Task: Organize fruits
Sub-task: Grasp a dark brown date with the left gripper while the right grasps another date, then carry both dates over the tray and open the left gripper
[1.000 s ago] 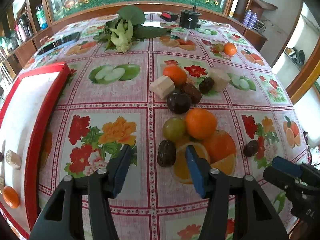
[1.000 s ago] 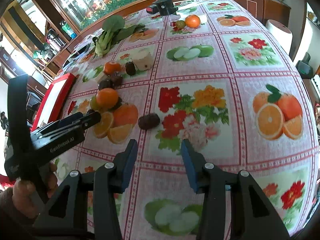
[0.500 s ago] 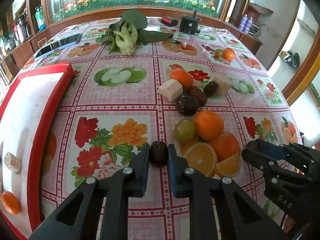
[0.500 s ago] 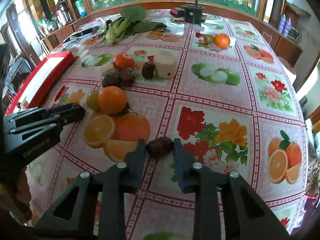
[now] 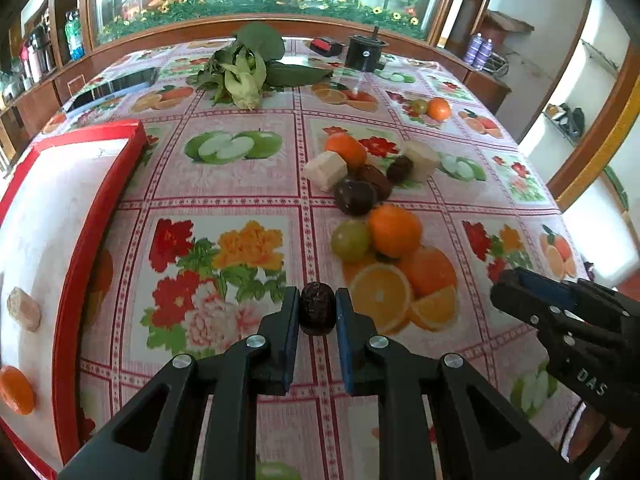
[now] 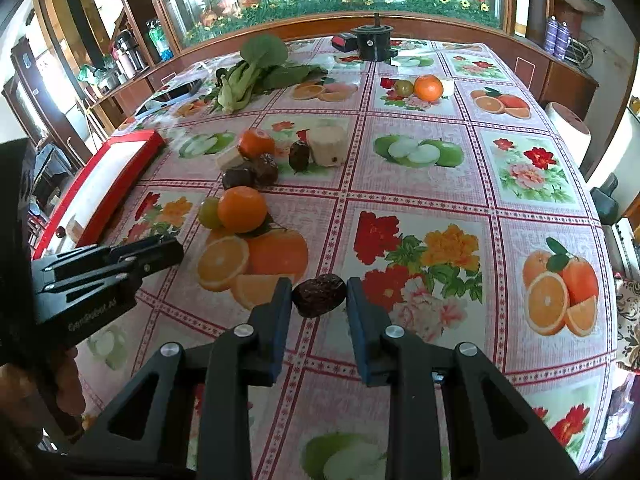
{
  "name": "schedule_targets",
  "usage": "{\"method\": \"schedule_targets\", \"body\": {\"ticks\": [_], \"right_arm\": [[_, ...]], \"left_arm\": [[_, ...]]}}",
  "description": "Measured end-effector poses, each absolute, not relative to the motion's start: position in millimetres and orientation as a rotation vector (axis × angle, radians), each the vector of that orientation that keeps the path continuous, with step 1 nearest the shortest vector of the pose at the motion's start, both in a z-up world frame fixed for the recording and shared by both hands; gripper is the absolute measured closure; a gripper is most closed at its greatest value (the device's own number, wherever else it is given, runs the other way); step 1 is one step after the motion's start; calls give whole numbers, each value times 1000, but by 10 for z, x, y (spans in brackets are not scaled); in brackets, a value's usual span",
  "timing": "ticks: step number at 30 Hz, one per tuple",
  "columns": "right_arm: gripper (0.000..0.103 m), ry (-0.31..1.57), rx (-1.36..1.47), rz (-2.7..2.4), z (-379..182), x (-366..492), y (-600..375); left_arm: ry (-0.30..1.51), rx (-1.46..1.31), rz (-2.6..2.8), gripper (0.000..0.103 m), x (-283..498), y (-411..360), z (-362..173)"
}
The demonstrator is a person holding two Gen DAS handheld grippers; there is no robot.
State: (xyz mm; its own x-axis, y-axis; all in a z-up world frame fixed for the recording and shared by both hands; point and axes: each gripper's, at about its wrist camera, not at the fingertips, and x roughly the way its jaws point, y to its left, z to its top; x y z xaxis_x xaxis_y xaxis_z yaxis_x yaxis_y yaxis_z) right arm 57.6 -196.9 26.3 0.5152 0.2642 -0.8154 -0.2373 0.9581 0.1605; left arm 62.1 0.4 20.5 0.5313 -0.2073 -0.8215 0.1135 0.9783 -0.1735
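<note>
Both claws are pinching fruit: the left gripper is squeezing a dark, wrinkled brown date, while the right gripper is closing narrowly on another wrinkled dark date, lying over the floral vinyl tablecloth, at 6 o'clock from the round orange tangerine.

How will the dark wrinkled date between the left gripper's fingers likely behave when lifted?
The date looks small and shrivelled, so probably light. Its wrinkled skin suggests it gives a little and grips well against the left gripper's pads. Being oval, it might pivot if pinched off-centre.
</note>
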Motion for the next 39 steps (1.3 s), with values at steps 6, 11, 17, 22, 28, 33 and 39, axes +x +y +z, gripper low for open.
{"method": "schedule_targets", "body": {"ticks": [6, 11, 17, 22, 28, 33, 39], "right_arm": [[74, 1001, 34, 309, 259, 487, -1851], [74, 1010, 19, 330, 258, 432, -1663], [74, 1010, -6, 358, 298, 402, -1400], [73, 1006, -21, 383, 344, 395, -1166], [73, 1000, -38, 414, 408, 429, -897], [73, 995, -50, 445, 461, 466, -655], [73, 988, -71, 499, 540, 564, -258]], "left_arm": [[986, -124, -202, 87, 470, 124, 266], [982, -127, -197, 87, 380, 226, 300], [971, -138, -197, 87, 297, 372, 354], [956, -156, -185, 87, 253, 549, 414], [936, -177, -168, 87, 225, 762, 489], [924, -196, -148, 87, 214, 995, 542], [912, -220, -108, 87, 229, 1331, 600]]}}
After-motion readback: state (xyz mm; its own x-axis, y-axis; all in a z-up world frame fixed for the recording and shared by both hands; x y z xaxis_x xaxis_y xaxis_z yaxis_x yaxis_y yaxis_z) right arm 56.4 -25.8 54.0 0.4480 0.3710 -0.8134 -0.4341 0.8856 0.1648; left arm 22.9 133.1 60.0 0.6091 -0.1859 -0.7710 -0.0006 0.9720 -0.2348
